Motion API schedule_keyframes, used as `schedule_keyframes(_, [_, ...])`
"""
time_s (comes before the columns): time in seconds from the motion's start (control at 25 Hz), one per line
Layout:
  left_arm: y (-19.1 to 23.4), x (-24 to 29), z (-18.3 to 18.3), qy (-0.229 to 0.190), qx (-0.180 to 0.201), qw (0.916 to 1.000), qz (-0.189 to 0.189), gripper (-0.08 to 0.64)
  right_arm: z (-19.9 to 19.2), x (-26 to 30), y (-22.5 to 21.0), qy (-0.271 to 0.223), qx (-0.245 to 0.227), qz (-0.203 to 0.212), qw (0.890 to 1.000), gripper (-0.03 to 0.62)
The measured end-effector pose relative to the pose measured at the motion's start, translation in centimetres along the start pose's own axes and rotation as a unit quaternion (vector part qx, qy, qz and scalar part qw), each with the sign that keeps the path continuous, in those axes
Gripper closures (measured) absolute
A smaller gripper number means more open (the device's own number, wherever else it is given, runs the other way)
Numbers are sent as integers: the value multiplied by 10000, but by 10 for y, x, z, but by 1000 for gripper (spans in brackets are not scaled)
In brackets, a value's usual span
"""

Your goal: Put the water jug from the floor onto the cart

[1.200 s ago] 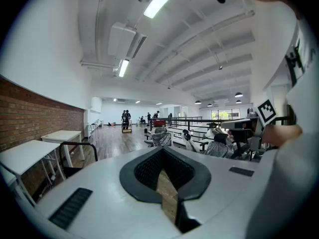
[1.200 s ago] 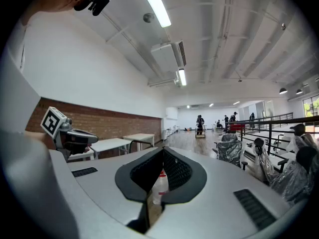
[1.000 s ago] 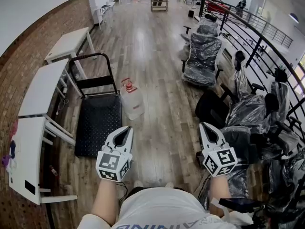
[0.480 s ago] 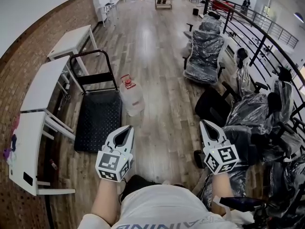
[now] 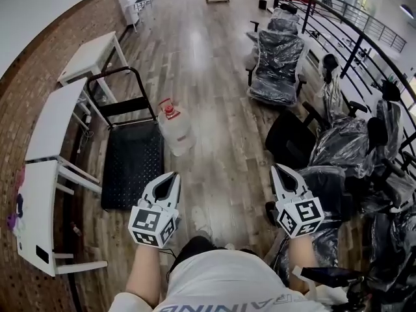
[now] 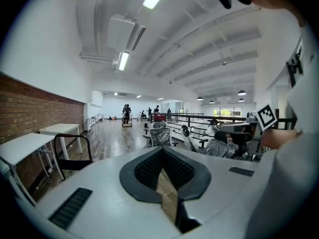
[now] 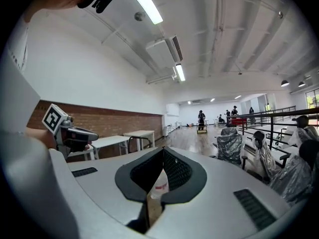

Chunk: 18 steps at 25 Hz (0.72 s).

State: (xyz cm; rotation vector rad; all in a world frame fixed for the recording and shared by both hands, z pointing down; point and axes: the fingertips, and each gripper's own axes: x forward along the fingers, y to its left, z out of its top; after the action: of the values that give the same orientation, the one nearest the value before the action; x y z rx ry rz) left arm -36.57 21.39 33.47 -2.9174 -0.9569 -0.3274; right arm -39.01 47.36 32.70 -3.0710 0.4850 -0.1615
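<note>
The clear water jug [image 5: 174,133] with a red cap stands upright on the wood floor, against the right edge of the cart [image 5: 133,168]. The cart is a black flat platform with a black tube handle [image 5: 122,86] at its far end. My left gripper [image 5: 170,177] is held in front of me, short of the cart's near right corner, shut and empty. My right gripper [image 5: 279,169] hovers to the right, also shut and empty. Part of the jug [image 7: 159,184] shows through the gap of the right gripper [image 7: 163,149]. The left gripper [image 6: 162,150] points across the room, and no jug shows in its view.
White tables [image 5: 55,119] line the brick wall left of the cart. Plastic-wrapped office chairs [image 5: 276,70] and a black railing [image 5: 354,51] stand to the right. A wide strip of wood floor [image 5: 208,77] runs ahead, with people and a trolley far off.
The view has shifted a little as the person walks forward. Both grippers stay shut and empty in front of the body. The jug still stands beside the cart.
</note>
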Motion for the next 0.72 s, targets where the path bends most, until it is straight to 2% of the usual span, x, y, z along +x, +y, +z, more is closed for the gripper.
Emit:
schedule_keyframes(0.2, [9, 49, -4, 40, -25, 9997, -234, 560, 0, 24, -34, 98, 25, -291, 9995, 589])
schedule_keyframes(0.36, [43, 83, 5, -54, -117, 9996, -263, 560, 7, 70, -40, 165, -35, -316, 9994, 589])
schedule_keyframes(0.72, [174, 118, 1, 32, -628, 9974, 343, 560, 28, 204, -5, 314, -310, 194, 9988, 589])
